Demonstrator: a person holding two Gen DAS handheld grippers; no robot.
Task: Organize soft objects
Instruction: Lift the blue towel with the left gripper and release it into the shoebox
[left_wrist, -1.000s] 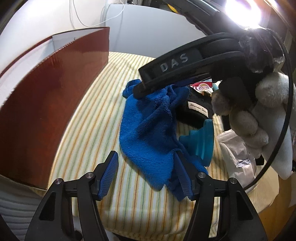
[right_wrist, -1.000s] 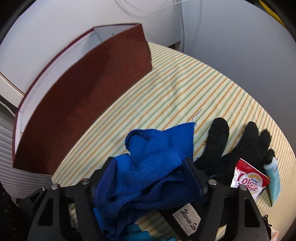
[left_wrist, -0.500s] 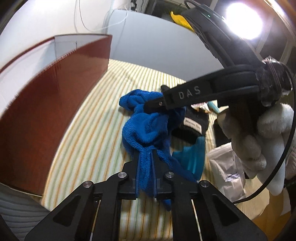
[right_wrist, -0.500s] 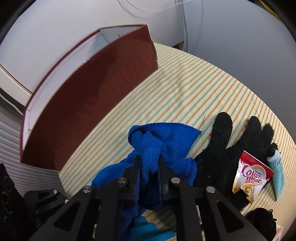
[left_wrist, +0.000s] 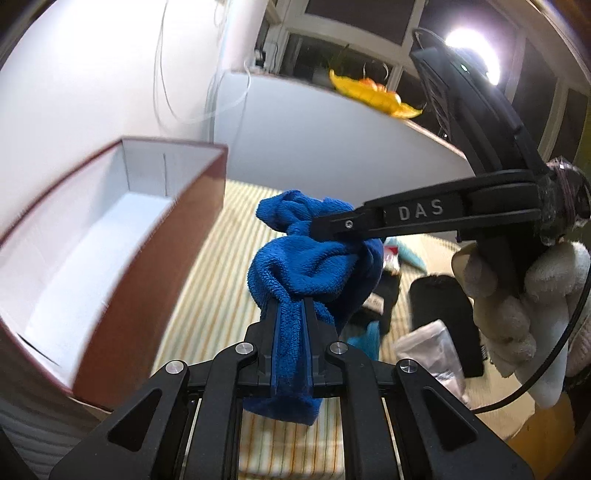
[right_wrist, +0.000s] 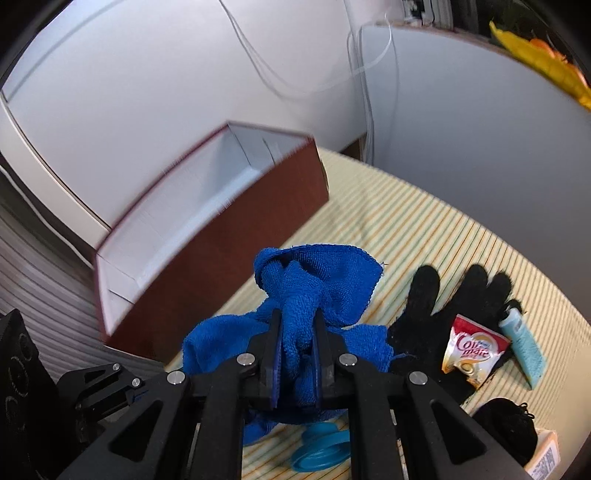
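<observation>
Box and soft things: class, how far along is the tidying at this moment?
Done: nothing; the box shows only its bare white inside. In hand: the blue towel, clamped by both the left gripper and right gripper, lifted off the striped table. Left: the towel's drop and the black glove.

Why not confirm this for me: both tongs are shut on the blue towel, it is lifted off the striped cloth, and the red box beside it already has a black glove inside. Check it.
One thing is wrong: the red box shows only its bare white interior in the left wrist view. The black glove lies on the striped cloth, seen in the right wrist view. The rest holds: the left tongs and right tongs are both shut on the blue towel, which is lifted.
</observation>
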